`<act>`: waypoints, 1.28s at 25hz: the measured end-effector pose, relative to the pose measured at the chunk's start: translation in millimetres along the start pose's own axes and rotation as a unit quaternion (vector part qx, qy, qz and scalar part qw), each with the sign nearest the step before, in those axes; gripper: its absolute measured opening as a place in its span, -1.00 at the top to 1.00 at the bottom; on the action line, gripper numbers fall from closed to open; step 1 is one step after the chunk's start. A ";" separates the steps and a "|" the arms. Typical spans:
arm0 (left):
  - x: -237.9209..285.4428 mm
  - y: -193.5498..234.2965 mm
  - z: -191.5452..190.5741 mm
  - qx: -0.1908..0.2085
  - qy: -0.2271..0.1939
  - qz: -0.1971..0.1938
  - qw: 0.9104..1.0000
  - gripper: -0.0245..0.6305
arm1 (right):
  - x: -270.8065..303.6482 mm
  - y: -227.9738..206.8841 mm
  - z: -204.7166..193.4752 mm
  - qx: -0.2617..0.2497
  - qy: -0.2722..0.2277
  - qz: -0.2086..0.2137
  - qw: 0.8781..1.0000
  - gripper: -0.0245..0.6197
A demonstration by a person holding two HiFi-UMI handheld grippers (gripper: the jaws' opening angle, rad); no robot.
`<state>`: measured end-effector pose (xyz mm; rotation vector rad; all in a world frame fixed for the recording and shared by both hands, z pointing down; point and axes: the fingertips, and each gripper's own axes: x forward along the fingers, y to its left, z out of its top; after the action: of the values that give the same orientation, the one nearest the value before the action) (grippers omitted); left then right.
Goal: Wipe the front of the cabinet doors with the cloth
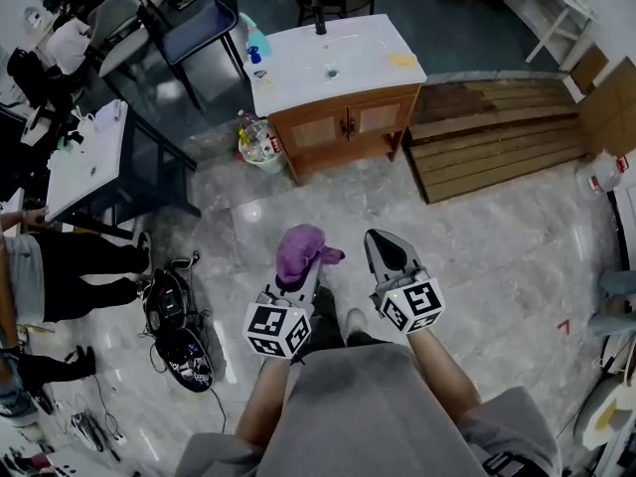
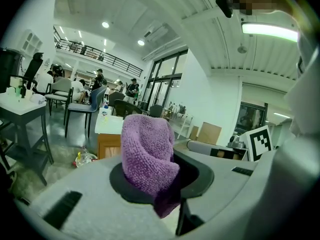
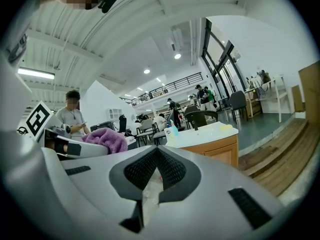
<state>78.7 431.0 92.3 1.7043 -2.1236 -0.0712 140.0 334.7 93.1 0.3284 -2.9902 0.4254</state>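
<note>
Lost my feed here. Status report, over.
Left hand-held gripper shut on cloth; right shut, empty. Cabinet ahead, doors untouched. Bin beside it, off the doors.

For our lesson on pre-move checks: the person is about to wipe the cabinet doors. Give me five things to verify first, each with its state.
1. Cloth secured: purple cloth is clamped in the left gripper. Ok.
2. Other tool free: right gripper has its jaws together with nothing between them. Ok.
3. Cabinet doors shut, fronts facing the person. Ok.
4. Doors within reach: the cabinet stands well ahead across the floor. Not ok.
5. Cloth clean or damp enough. Cannot tell.
</note>
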 end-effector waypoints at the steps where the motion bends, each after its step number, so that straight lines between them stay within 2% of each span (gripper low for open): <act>1: 4.6 7.0 2.5 0.000 0.001 0.000 1.000 0.67 | 7.7 -1.6 0.5 0.001 0.001 -0.001 1.000 0.90; 22: 86.5 140.6 30.9 -0.016 0.040 -0.033 0.999 0.67 | 154.0 -16.2 -1.6 0.024 0.014 -0.047 0.999 0.90; 32: 119.5 173.4 21.2 -0.028 0.070 -0.055 0.996 0.67 | 189.6 -38.2 -7.5 0.035 0.014 -0.084 0.996 0.90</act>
<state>-108.5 356.9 157.7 1.7387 -1.9102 -0.0417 -35.0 263.5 135.3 0.5713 -2.8938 0.5131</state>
